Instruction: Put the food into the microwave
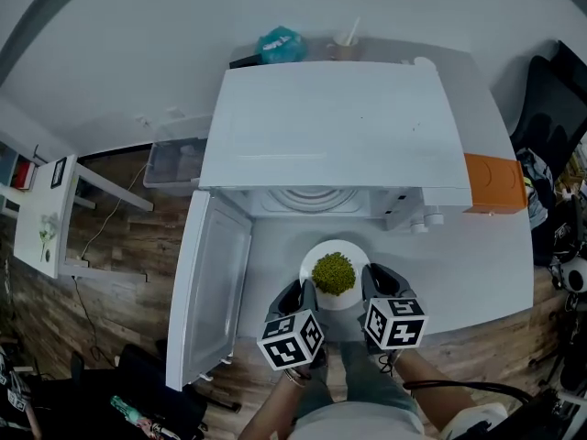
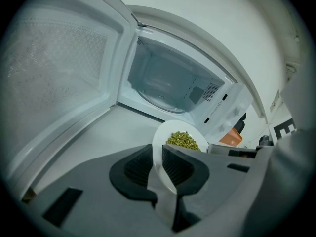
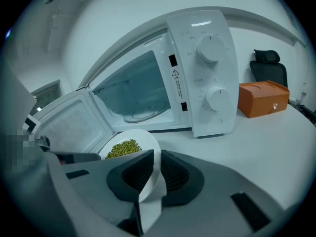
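A white plate [image 1: 317, 290] with a heap of green peas [image 1: 334, 273] hovers over the table in front of the open white microwave [image 1: 335, 136]. My left gripper [image 1: 307, 297] is shut on the plate's left rim [image 2: 159, 158] and my right gripper [image 1: 369, 286] is shut on its right rim [image 3: 153, 169]. The peas [image 2: 183, 140] sit mid-plate, also visible as peas [image 3: 122, 148] from the right gripper view. The microwave cavity [image 2: 168, 83] with its glass turntable [image 3: 140, 115] is empty, and its door [image 1: 209, 282] swings out to the left.
An orange box [image 1: 495, 183] stands right of the microwave, on the white table [image 1: 477, 273]. The control panel with two knobs [image 3: 210, 48] is at the microwave's right. A teal bag [image 1: 280, 44] and a cup [image 1: 347, 46] are behind it. A black chair [image 1: 555, 99] stands far right.
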Available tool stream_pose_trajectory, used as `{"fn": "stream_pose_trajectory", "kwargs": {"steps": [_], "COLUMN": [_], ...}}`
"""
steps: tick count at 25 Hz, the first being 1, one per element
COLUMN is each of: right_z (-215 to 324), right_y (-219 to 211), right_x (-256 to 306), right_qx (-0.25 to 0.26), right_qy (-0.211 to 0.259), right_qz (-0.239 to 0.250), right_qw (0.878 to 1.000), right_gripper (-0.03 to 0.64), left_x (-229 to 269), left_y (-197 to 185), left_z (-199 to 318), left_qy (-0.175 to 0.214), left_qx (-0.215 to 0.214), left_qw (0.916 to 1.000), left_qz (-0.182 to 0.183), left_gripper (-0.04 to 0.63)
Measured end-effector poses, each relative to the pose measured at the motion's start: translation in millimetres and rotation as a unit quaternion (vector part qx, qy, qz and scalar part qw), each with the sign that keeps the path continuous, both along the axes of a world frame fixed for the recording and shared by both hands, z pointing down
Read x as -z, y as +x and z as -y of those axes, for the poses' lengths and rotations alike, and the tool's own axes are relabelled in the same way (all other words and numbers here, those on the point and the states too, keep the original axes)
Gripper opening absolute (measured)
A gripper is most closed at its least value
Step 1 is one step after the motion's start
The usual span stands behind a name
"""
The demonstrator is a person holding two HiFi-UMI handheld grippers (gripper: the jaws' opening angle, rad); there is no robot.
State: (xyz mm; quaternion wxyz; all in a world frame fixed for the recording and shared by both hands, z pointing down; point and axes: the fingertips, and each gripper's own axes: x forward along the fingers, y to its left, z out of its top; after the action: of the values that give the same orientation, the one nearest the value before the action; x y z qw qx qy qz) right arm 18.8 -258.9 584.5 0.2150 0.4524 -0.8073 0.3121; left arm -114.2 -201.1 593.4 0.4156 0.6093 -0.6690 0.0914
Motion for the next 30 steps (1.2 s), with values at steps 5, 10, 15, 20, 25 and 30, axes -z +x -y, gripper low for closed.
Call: {"fn": "stream_pose_trajectory", "kwargs": {"steps": [5, 10, 15, 20, 25, 30], "right_z": [2, 5, 9, 18, 27, 35], "right_y": [-6, -12, -20, -26, -32, -38], "right_x": [4, 7, 8, 13, 18, 20], "right_qx": [0.005, 0.009, 0.012, 0.013, 0.014, 0.014], "right_qy": [0.003, 0.006, 0.008, 0.013, 0.019, 0.021], "right_qz": [0.000, 0.001, 0.003, 0.005, 0.007, 0.009], "right_qw": [1.000, 1.000, 1.000, 1.000, 1.000, 1.000], "right_gripper": [0.055, 0.055, 0.055, 0.055, 0.055, 0.055], "left_x": [3, 4, 5, 8, 13, 16], "left_y": [-5, -11, -18, -24, -30, -36], "left_z": [0, 1, 4, 11, 21, 30], "left_qy": [0.001, 0.001, 0.002, 0.007, 0.013, 0.017], "left_qx": [0.001, 0.008, 0.013, 0.017, 0.018, 0.019], "left_qw": [1.0000, 1.0000, 0.9999, 0.9998, 0.9997, 0.9997], "left_qz": [-0.002, -0.004, -0.005, -0.005, -0.003, -0.002], "left_gripper": [0.064, 0.064, 0.064, 0.064, 0.064, 0.064]}}
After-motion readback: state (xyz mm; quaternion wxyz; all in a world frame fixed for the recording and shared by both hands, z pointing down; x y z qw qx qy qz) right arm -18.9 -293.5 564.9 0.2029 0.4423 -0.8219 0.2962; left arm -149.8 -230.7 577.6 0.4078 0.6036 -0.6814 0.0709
